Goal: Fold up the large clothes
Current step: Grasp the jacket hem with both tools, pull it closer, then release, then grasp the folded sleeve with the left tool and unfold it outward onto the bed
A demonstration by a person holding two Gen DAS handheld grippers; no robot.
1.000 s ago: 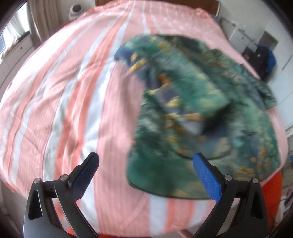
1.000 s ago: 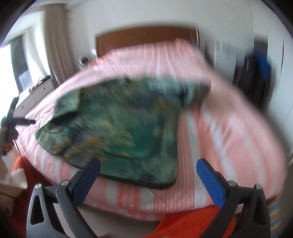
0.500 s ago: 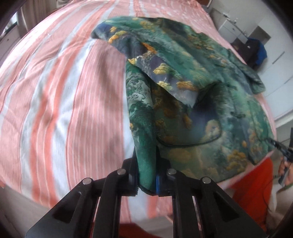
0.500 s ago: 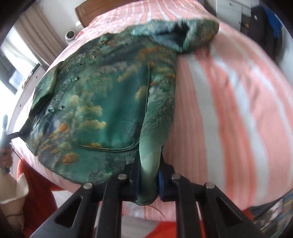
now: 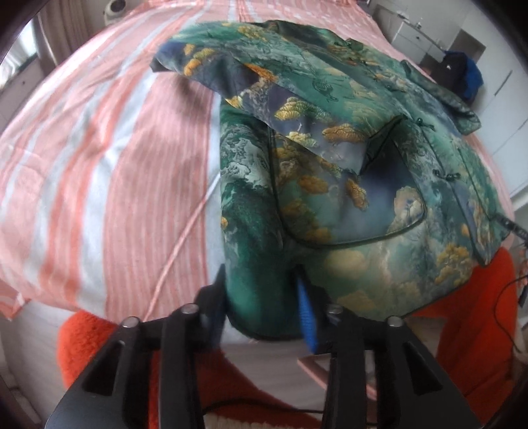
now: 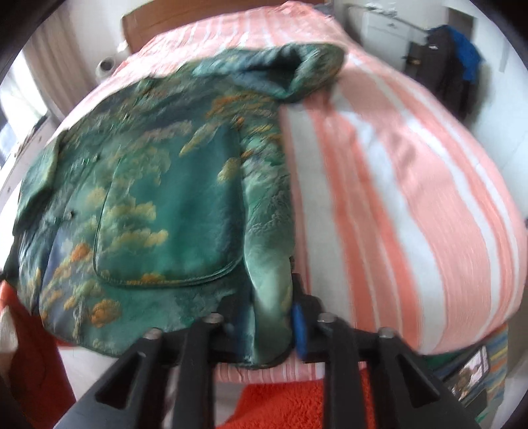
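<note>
A large green patterned jacket (image 5: 346, 171) with gold clouds lies spread on a bed with a pink and white striped cover (image 5: 99, 158). One sleeve is folded across its front. My left gripper (image 5: 264, 307) is shut on the jacket's near hem corner at the bed's edge. In the right wrist view the jacket (image 6: 158, 204) fills the left half, and my right gripper (image 6: 270, 323) is shut on the other hem corner, with fabric bunched between the jaws.
An orange fluffy rug (image 5: 462, 330) lies on the floor below the bed's near edge, also in the right wrist view (image 6: 290, 409). White drawers and a dark bag (image 5: 462, 72) stand at the far right. A wooden headboard (image 6: 198, 16) is at the back.
Both grippers went from wide open above the bed to shut on the jacket's hem corners. Since then they have pulled back toward the bed's edge, lifting the hem slightly.
</note>
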